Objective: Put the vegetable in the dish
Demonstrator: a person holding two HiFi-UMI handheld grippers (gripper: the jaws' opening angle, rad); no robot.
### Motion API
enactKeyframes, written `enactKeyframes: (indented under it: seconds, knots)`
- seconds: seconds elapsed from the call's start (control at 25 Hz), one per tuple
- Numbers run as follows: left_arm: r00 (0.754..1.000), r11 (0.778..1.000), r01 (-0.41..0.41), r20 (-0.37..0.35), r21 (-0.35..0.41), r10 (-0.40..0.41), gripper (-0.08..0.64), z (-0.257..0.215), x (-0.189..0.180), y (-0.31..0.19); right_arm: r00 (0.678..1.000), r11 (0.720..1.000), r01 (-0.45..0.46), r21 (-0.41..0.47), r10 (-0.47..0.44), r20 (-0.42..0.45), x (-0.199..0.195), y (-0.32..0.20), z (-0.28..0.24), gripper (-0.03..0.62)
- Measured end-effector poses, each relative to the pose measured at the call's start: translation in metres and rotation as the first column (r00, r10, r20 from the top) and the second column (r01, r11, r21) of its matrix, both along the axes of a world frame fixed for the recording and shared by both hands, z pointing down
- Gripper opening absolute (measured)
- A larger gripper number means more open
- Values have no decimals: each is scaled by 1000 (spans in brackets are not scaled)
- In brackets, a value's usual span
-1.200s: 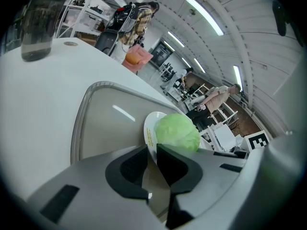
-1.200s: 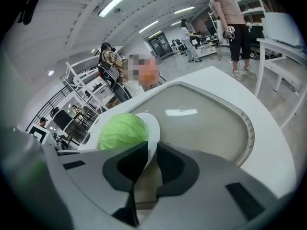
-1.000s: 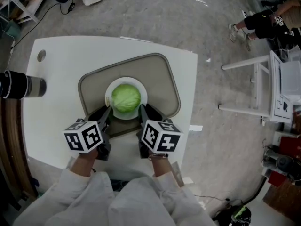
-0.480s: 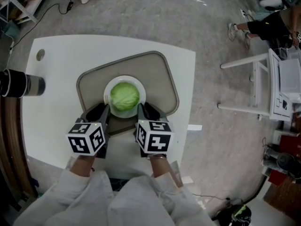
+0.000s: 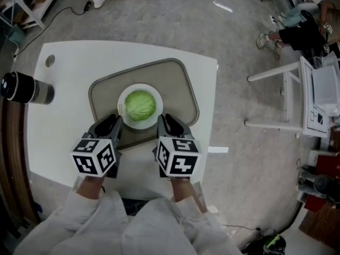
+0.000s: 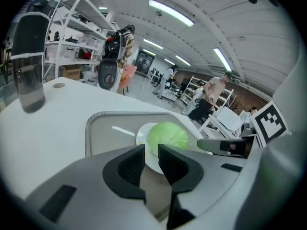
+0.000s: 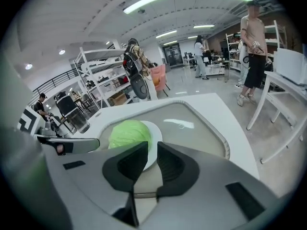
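A round green cabbage (image 5: 140,104) rests in a white dish (image 5: 157,112) on a grey tray (image 5: 175,89). My left gripper (image 5: 110,125) sits just short of the dish at its near left. My right gripper (image 5: 169,122) is at its near right. Neither touches the cabbage. In the left gripper view the cabbage (image 6: 167,135) and dish (image 6: 140,137) lie beyond my left gripper (image 6: 151,152), whose jaws stand close together with nothing between them. The right gripper view shows the cabbage (image 7: 129,132) and dish (image 7: 154,128) past my right gripper (image 7: 152,150), likewise shut and empty.
The tray lies on a white table (image 5: 64,121). A dark cylinder (image 5: 26,88) stands at the table's left edge, also visible as a dark cylinder (image 6: 29,61) in the left gripper view. A white frame stand (image 5: 297,97) is on the floor to the right. People stand far off.
Both grippers have drawn back slightly toward the table's near edge. The cabbage stays put in the dish.
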State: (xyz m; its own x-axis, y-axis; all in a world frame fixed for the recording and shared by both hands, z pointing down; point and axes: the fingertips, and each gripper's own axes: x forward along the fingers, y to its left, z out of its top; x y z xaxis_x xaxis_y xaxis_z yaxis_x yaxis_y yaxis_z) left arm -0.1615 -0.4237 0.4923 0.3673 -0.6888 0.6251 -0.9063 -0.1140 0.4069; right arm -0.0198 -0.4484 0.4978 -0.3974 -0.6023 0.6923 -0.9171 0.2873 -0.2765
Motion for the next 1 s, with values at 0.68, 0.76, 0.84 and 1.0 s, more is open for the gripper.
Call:
enactKeyframes:
  seconds: [0.68,0.76,0.84,1.0]
  knots:
    - [982,949,42,-190,313,19,8,-131,63,111,948,939,143,314,-221,229,14,119,-128,14]
    - [980,937,48,-196,346,22,8,-146,70,132,932,919,153,362,-256,257,13,140,-144,14]
    - [978,928,50,-204,368,28,8,-158,78,158,916,903,150,404,-281,287,14,167,-160,14]
    - [977,917,42,-210,396,46,8,-172,104,215,902,876,164,453,-319,292,25,226,-179,12]
